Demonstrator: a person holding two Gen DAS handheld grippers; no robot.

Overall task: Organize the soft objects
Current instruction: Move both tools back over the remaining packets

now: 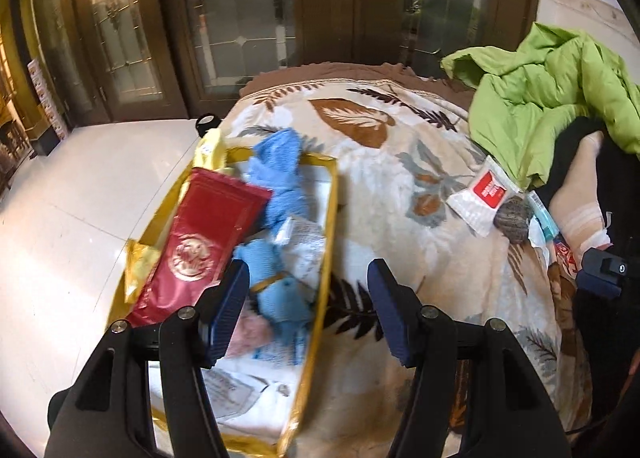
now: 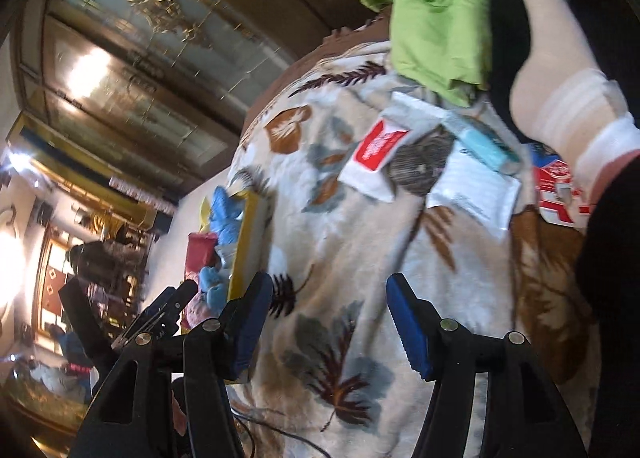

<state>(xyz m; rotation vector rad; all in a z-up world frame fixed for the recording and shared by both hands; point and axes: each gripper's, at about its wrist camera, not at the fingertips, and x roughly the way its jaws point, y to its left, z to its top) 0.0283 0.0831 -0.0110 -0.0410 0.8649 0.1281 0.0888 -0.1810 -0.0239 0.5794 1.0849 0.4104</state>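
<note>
Between picks, both empty: left gripper (image 1: 308,310) spread over gold-trimmed fabric storage box (image 1: 326,242); right gripper (image 2: 330,326) spread above leaf-print fleece blanket (image 2: 340,258); next, probably reaching toward grey knitted bundle (image 2: 420,165).

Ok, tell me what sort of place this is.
Probably a home living room or bedroom: a leaf-print blanket over soft furniture, ornate wood-and-glass doors, and a green jacket left lying on it.
</note>
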